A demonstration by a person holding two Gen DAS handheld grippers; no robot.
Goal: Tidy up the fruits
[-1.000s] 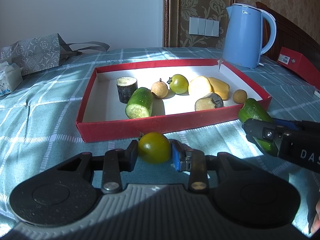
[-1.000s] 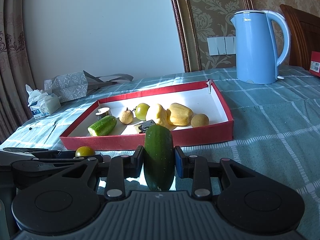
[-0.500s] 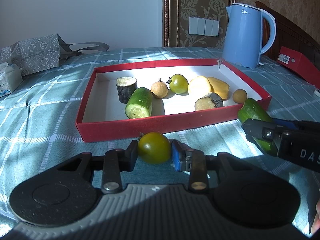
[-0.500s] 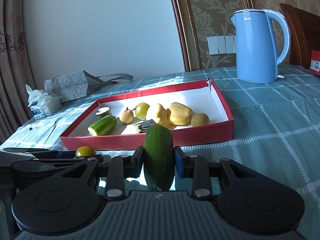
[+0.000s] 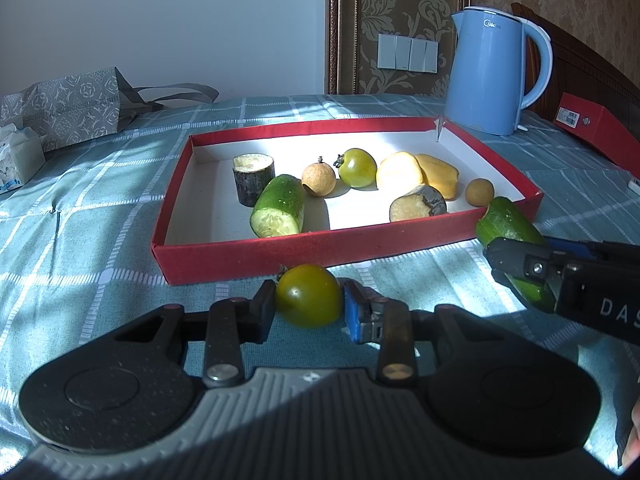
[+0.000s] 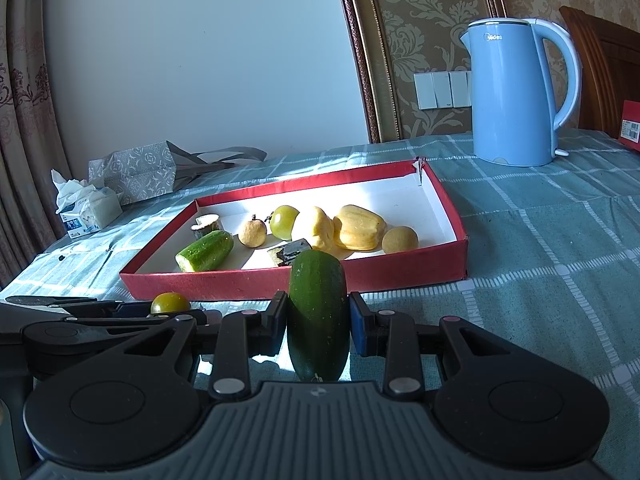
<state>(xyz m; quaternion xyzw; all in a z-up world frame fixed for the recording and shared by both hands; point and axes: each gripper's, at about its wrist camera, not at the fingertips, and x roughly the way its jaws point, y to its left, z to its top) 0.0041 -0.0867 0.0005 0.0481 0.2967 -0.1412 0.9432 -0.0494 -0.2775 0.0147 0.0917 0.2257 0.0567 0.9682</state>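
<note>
My left gripper is shut on a green tomato, held just in front of the near wall of the red tray. My right gripper is shut on a dark green cucumber piece, to the right of the left gripper, near the tray's front right corner; the piece also shows in the left wrist view. The tray holds a cut cucumber, another green tomato, yellow fruit pieces, two small brown round fruits and two dark-skinned stubs.
A blue kettle stands behind the tray's far right corner. A red box lies at the right. A patterned paper bag and a tissue pack lie at the far left on the teal checked cloth.
Both grippers keep their hold; the view has shifted very slightly, with the tray and fruits in the same places.
</note>
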